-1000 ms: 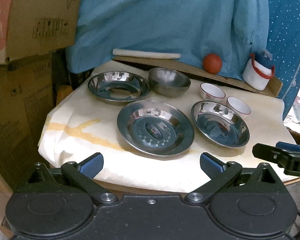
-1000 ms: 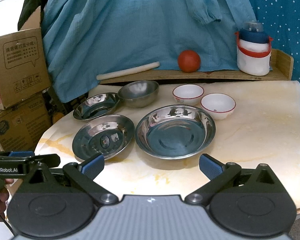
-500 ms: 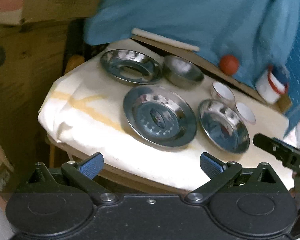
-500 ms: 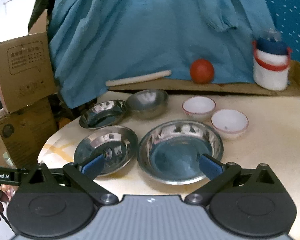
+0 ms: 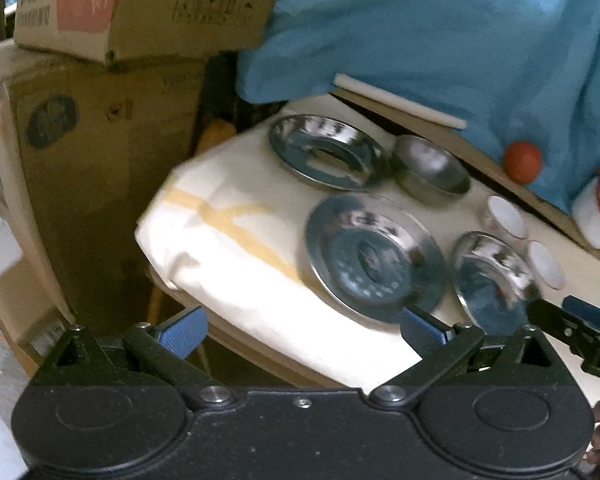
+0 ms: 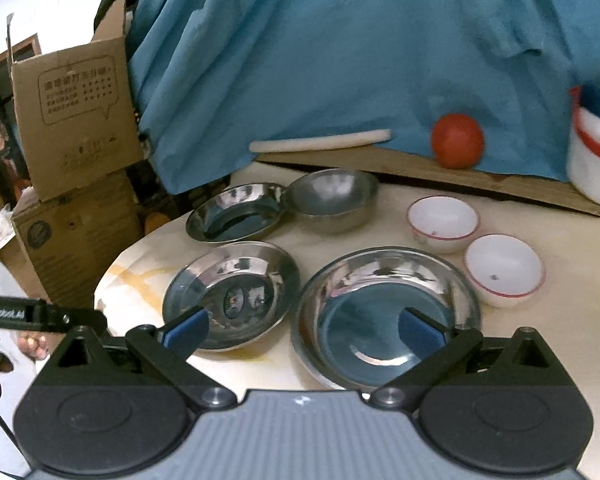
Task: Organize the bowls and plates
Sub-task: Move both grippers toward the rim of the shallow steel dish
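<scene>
Three steel plates, a steel bowl and two white red-rimmed bowls stand on a cream-covered table [image 6: 560,340]. In the right wrist view the largest plate [image 6: 384,280] lies nearest, a smaller plate [image 6: 232,280] to its left, a third plate [image 6: 236,212] and the steel bowl [image 6: 332,196] behind. The white bowls [image 6: 442,222] [image 6: 504,268] sit to the right. My right gripper [image 6: 304,328] hangs open over the two near plates, holding nothing. My left gripper [image 5: 302,330] is open and empty off the table's left front edge, short of the middle plate [image 5: 374,258].
Stacked cardboard boxes [image 5: 100,128] stand left of the table. A blue cloth [image 6: 340,60] hangs behind. On a wooden board [image 6: 500,188] at the back lie a white stick [image 6: 320,142], a red ball [image 6: 457,141] and a white jar [image 6: 596,160]. A hand [image 6: 32,344] shows at the left.
My right gripper has moved forward and now overlaps the two near plates. The left wrist view has swung left and tilted, so the boxes fill more of it. No dish has moved.
</scene>
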`<state>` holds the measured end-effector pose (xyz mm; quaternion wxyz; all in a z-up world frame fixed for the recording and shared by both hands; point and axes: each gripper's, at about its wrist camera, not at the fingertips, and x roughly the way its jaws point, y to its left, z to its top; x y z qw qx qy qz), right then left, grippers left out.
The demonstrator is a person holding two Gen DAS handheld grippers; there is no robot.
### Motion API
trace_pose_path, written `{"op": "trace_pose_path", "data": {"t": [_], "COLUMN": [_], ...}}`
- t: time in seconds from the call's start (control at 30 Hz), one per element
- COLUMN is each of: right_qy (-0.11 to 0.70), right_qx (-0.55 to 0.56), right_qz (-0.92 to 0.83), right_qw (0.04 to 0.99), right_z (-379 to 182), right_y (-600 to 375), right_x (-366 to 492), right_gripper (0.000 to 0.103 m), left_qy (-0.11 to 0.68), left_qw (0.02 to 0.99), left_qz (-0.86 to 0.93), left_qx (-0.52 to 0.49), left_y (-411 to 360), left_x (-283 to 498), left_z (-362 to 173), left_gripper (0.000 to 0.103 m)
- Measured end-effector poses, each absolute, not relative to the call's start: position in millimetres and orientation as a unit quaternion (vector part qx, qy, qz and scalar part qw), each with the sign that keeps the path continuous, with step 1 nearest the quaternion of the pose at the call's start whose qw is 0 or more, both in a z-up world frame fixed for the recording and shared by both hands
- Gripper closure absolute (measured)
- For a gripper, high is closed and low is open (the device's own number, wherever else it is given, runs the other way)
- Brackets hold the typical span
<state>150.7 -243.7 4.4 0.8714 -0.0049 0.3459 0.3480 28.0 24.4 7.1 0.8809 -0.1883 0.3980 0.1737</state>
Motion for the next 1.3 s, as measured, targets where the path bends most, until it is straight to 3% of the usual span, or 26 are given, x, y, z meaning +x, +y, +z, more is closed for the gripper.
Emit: {"op": "trace_pose_path", "data": {"t": [0.37, 0.8, 1.0, 1.07, 1.3], "right_qy": [0.364, 0.422, 0.447, 0.461, 0.515], "right_qx": [-0.023, 0.029, 0.041, 0.055, 0.133], "right_qz": [0.339, 0.322, 0.317, 0.314, 0.308], "right_qw": [0.867, 0.847, 0.835, 0.828, 0.789], "right_z": [0.4, -3.7, -8.9, -12.3, -33.3], "right_y": [-197.3, -139.0, -129.3, -126.3, -122.7], "right_x": [198.8, 265.9, 284.2, 292.4, 314.3], "right_gripper": [0.000, 0.000, 0.000, 0.001, 0.014], "left_qy": [0.398, 0.428, 0.413, 0.407, 0.405], "left_qw": [0.881, 0.857, 0.853, 0.851, 0.847], "left_qz": [0.148, 0.197, 0.219, 0.224, 0.229], "left_qx": [-0.207, -0.209, -0.233, -0.243, -0.256], "left_y": [78.5, 115.5, 114.1, 116.4, 119.8], "left_x": [103.6, 186.9, 203.4, 205.9, 216.3], "left_z": [-10.2, -38.7, -44.9, -44.9, -51.7], "left_gripper": [0.001, 0.001, 0.003, 0.008, 0.013]}}
